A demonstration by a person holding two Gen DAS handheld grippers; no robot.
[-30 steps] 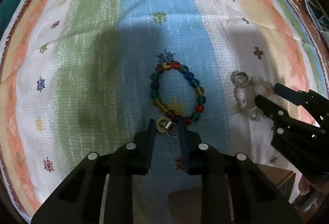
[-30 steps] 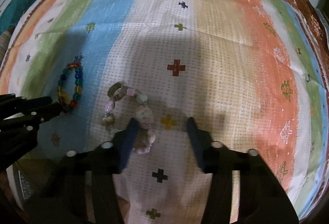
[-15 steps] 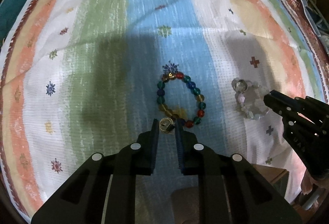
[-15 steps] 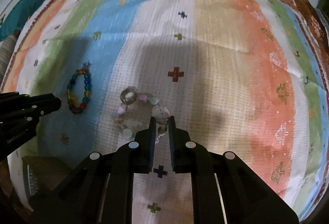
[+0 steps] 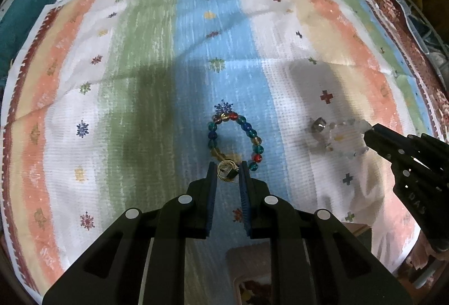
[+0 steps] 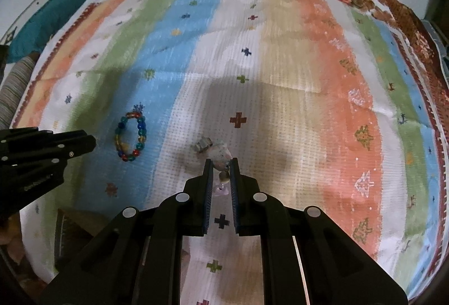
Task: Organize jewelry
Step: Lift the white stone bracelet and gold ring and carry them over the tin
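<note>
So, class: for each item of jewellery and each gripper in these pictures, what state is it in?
left gripper: shut on the gold ring
gold ring: pinched, off the cloth or on it, cannot tell
colourful bead bracelet: flat on the striped cloth, free
right gripper: shut on the pale bead bracelet
pale bead bracelet: bunched, gripped

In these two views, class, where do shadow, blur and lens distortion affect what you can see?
Left wrist view: a dark shadow crosses the striped cloth; the pale bracelet is blurred; the cloth's edges bow. Right wrist view: shadow surrounds the right gripper; the pale beads it pinches smear.
</note>
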